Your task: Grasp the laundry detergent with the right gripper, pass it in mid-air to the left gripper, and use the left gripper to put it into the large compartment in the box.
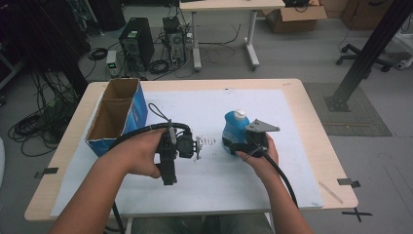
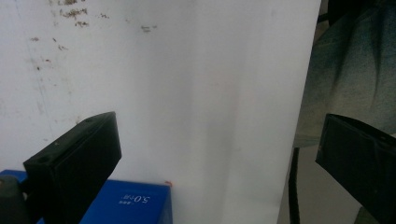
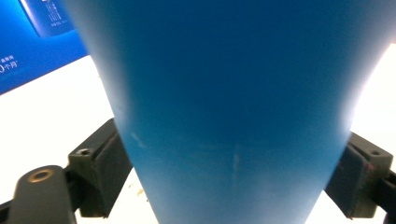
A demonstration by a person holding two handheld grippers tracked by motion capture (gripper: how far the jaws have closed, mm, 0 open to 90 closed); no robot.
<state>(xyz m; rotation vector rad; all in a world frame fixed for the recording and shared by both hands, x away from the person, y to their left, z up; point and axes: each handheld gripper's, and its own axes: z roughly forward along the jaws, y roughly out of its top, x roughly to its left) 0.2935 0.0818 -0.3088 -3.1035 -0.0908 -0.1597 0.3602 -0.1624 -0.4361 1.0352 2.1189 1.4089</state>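
The left gripper (image 1: 171, 161) points down toward the person, held in the left hand (image 1: 141, 153), jaws spread wide with nothing between them. The right gripper (image 1: 243, 145), in the right hand (image 1: 260, 158), seems clamped on the blue bottle (image 1: 235, 127).

A blue cardboard box (image 1: 117, 117) stands open at the table's (image 1: 302, 126) left side, on a white sheet (image 1: 209, 180) with smudges, maybe ink. Beyond, on the floor, computer towers (image 1: 139, 46) sit among tangled cables (image 1: 29, 129), beside another desk (image 1: 229, 9).
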